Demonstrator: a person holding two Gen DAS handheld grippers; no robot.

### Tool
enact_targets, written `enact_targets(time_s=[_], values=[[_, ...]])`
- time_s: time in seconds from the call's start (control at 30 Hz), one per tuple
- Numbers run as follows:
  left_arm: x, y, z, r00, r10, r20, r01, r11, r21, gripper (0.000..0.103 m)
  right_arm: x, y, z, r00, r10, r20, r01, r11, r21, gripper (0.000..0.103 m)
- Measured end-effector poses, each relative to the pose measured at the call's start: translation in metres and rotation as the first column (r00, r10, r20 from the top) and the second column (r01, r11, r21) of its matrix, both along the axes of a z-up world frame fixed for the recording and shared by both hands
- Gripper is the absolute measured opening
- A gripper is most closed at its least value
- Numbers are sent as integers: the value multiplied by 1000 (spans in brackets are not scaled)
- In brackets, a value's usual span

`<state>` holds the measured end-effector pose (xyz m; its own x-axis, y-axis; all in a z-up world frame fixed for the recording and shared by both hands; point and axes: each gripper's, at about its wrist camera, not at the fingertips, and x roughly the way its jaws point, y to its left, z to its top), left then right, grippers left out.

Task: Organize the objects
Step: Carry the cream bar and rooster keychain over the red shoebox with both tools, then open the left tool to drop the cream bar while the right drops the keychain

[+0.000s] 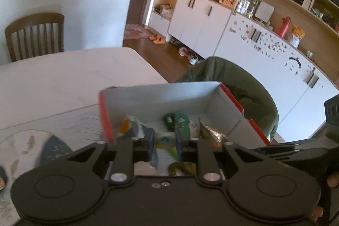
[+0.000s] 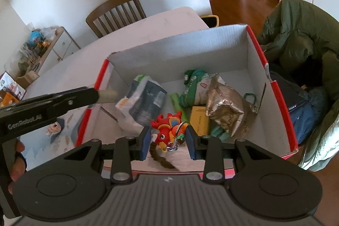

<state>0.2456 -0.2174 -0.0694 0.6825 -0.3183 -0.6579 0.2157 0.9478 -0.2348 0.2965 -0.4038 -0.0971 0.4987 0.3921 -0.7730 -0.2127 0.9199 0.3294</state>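
Note:
A red-edged white cardboard box [image 1: 231, 96] [image 2: 254, 39] stands on the table. It holds a blue-white packet [image 2: 146, 103], a green-white pouch [image 2: 195, 86], a gold foil bag [image 2: 224, 105] and a yellow carton [image 2: 198, 118]. My left gripper [image 1: 164, 146] is shut on a small cream block [image 1: 164, 139] over the box's left side. In the right wrist view the left gripper [image 2: 99, 96] reaches in from the left with the block [image 2: 108, 95] at its tip. My right gripper [image 2: 168, 145] is shut on a red dragon keychain [image 2: 167, 130] above the box's near end, its brown tassel hanging.
The white table [image 1: 63, 77] stretches left and beyond the box, with a patterned mat [image 1: 31, 147] at the near left. A wooden chair [image 2: 116, 12] stands at the far side. A green jacket [image 2: 296, 35] is draped right of the box. Cabinets [image 1: 201, 14] line the far wall.

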Motion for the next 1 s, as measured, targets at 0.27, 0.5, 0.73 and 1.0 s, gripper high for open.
enact_targets(time_s=[0.27, 0.5, 0.73, 1.0], values=[[31, -36, -26, 997, -24, -76, 28, 998, 48, 19, 10, -5, -15, 999, 33, -20, -33, 999, -26, 34], [53, -54, -50, 991, -29, -134, 42, 994, 98, 19, 17, -1, -29, 997, 71, -36, -74, 995, -74, 34], [73, -57, -68, 979, -5, -205, 30, 993, 118, 19, 23, 3, -38, 993, 107, -43, -111, 988, -107, 34], [87, -56, -83, 940, -5, -341, 46, 993, 113, 19, 26, 2, -40, 990, 131, -50, -136, 984, -111, 35]])
